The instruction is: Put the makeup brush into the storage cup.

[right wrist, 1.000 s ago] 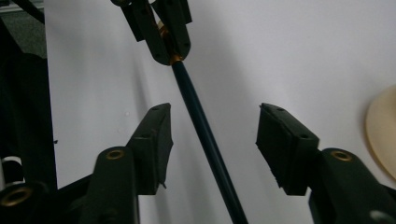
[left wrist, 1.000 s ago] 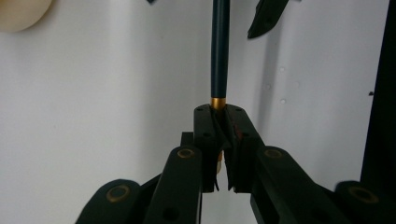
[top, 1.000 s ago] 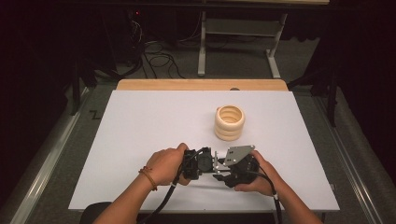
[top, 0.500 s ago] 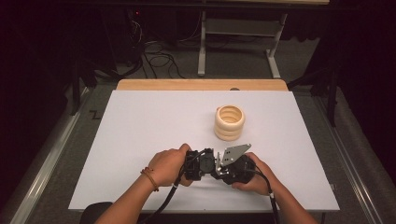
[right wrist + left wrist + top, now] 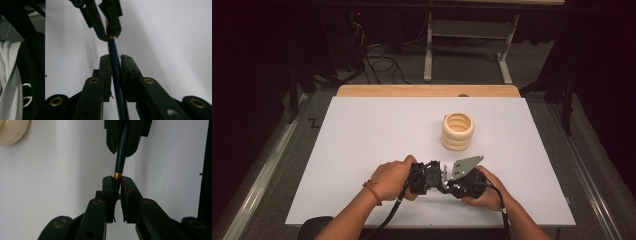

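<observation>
A thin dark blue pen with a gold band [image 5: 121, 157] spans the gap between my two grippers, which face each other tip to tip near the table's front edge. My left gripper [image 5: 117, 181] pinches the gold-banded end, though its jaws have just eased open a trace. My right gripper [image 5: 115, 58] has just been closing and now clamps the blue shaft [image 5: 113, 52]. In the high view the left gripper [image 5: 435, 176] and right gripper [image 5: 445, 180] nearly touch, with a hand wrapped around each.
A stack of cream rings [image 5: 457, 131] stands behind the grippers, right of centre, on the white table sheet [image 5: 362, 135]. A wooden strip [image 5: 427, 90] borders the far edge. Cables and a metal stand lie on the dark floor beyond.
The right gripper has drawn slightly left toward the left gripper and closed onto the pen. The left hand has stayed put.
</observation>
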The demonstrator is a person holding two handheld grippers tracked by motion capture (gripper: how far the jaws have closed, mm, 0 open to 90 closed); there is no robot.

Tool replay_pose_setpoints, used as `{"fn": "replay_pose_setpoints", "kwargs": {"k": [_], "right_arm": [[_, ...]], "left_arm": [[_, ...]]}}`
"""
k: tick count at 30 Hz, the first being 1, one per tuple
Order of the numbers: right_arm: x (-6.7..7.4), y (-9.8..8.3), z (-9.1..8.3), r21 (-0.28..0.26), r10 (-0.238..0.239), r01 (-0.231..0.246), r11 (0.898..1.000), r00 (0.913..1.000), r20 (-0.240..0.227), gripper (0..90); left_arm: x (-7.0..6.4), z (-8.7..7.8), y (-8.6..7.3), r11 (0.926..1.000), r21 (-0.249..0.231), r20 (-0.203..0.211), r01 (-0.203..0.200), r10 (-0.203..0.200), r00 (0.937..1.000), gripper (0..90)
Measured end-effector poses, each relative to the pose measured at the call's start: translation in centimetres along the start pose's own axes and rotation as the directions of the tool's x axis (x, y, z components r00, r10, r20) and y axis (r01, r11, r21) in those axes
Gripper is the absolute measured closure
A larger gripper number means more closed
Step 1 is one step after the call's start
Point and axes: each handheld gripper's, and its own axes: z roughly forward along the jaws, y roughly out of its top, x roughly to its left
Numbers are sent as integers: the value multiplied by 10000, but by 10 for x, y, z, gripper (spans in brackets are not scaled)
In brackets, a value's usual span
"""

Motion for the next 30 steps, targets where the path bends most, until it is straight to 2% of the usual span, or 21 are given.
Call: {"fn": "replay_pose_setpoints", "kwargs": {"k": [1,3,4,5,6,8,10,11,14,16,17,18,19,20,21,23,24,26,27,28,30], "right_arm": [[0,0,0,-72,-20,20,10000,10000,-39,840],[0,-1,-1,-203,-136,138,9997,9999,95,845],[0,-1,-2,-271,-34,38,9996,9999,151,844],[-1,-1,-3,-336,-72,78,9994,9998,183,845],[-2,-2,-5,-369,-137,147,9992,9995,281,845],[-3,-3,-9,-528,-37,62,9986,9989,471,845],[-4,-4,-12,-770,151,-104,9970,9981,603,845],[-4,-5,-14,-772,184,-129,9969,9973,712,845],[-6,-5,-17,-966,267,-172,9952,9949,976,845],[-7,-4,-19,-1222,332,-195,9923,9933,1107,845],[-7,-4,-20,-1307,392,-233,9912,9919,1209,845],[-7,-3,-21,-1383,438,-257,9901,9906,1294,844],[-7,-3,-22,-1547,434,-224,9877,9900,1343,845],[-7,-2,-23,-1737,501,-258,9845,9893,1373,844],[-7,-2,-25,-1864,555,-288,9821,9887,1396,844],[-7,0,-26,-2069,571,-264,9780,9879,1440,844],[-7,0,-26,-2170,568,-245,9759,9880,1439,844],[-7,1,-26,-2170,583,-265,9758,9882,1415,844],[-7,1,-25,-2154,515,-208,9763,9891,1378,844],[-6,1,-24,-2151,535,-236,9763,9895,1344,844],[-6,1,-23,-2013,464,-199,9793,9907,1278,844]], "left_arm": [[1,-1,-1,9999,-108,-54,30,-30,10000,812],[3,-3,-4,9982,-463,-130,383,-390,9992,792],[3,-5,-7,9970,-627,-218,459,-474,9986,783],[4,-6,-10,9936,-929,-454,647,-691,9966,740],[5,-8,-14,9887,-1211,-508,880,-947,9942,688],[6,-13,-25,9768,-1787,-371,1180,-1265,9913,658],[6,-17,-37,9541,-2455,-581,1713,-1909,9799,604],[6,-19,-44,9396,-2768,-598,2014,-2261,9723,593],[7,-21,-68,8731,-3821,-684,3029,-3536,9329,551],[5,-19,-81,8339,-4325,-630,3430,-4074,9111,535],[4,-18,-87,8106,-4592,-652,3633,-4386,8963,522],[4,-16,-92,7884,-4807,-516,3839,-4624,8852,510],[3,-14,-96,7682,-5071,-331,3909,-4705,8818,550],[3,-12,-99,7519,-5250,-155,3988,-4770,8788,583],[3,-10,-100,7439,-5319,-49,4046,-4805,8770,631],[3,-5,-99,7259,-5539,278,4078,-4735,8804,726],[3,-3,-96,7218,-5587,363,4085,-4708,8815,753],[2,1,-89,7213,-5703,136,3932,-4703,8824,788],[2,2,-85,7156,-5782,136,3920,-4720,8815,802],[2,2,-82,7148,-5816,58,3883,-4736,8807,809],[2,3,-77,7177,-5852,-105,3773,-4720,8815,822]]}}
